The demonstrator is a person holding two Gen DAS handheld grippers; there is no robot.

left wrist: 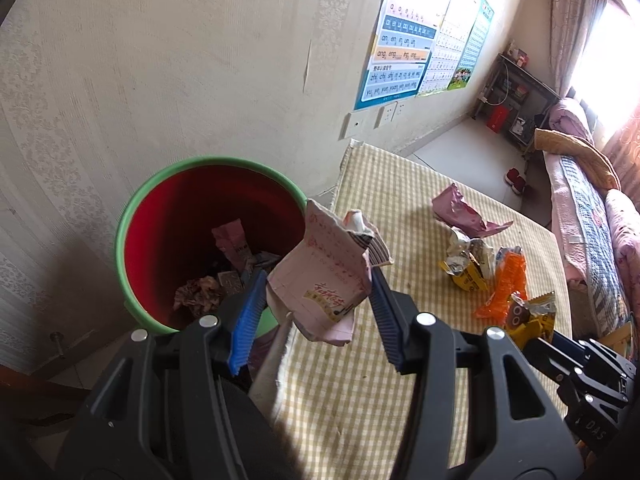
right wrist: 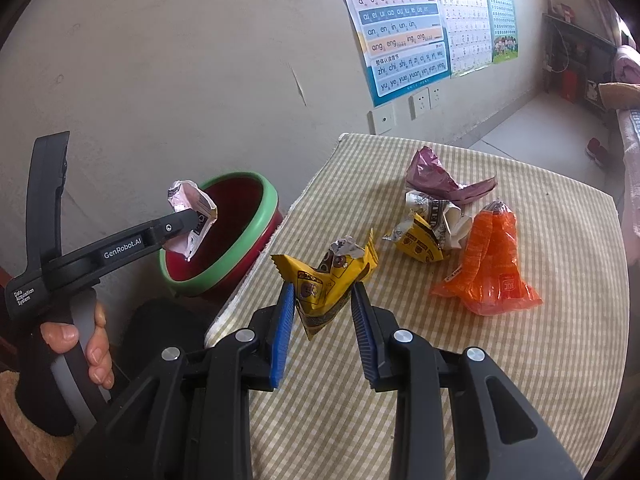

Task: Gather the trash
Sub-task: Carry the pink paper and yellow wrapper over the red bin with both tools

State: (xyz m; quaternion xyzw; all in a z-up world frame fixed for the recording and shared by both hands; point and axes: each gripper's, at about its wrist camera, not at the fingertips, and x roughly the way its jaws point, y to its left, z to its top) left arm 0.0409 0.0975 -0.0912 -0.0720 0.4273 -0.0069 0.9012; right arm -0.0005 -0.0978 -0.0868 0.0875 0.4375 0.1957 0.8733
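Note:
My left gripper [left wrist: 318, 280] is shut on a pale pink wrapper [left wrist: 324, 276] and holds it by the rim of a red bin with a green rim [left wrist: 132, 208], which holds several wrappers. In the right wrist view the left gripper [right wrist: 192, 220] hangs over the bin [right wrist: 244, 232] with the pink wrapper [right wrist: 194, 206]. My right gripper [right wrist: 322, 296] is shut on a yellow snack wrapper [right wrist: 320, 280] just above the checked tablecloth [right wrist: 440, 380]. On the table lie an orange wrapper [right wrist: 490, 264], a yellow-and-white wrapper [right wrist: 428, 232] and a purple wrapper [right wrist: 436, 178].
The bin stands on the floor left of the table [left wrist: 380, 380], against the wall. Posters [right wrist: 404, 28] and sockets hang on the wall behind. A sofa [left wrist: 592, 240] and a shelf [left wrist: 516, 100] stand to the far right.

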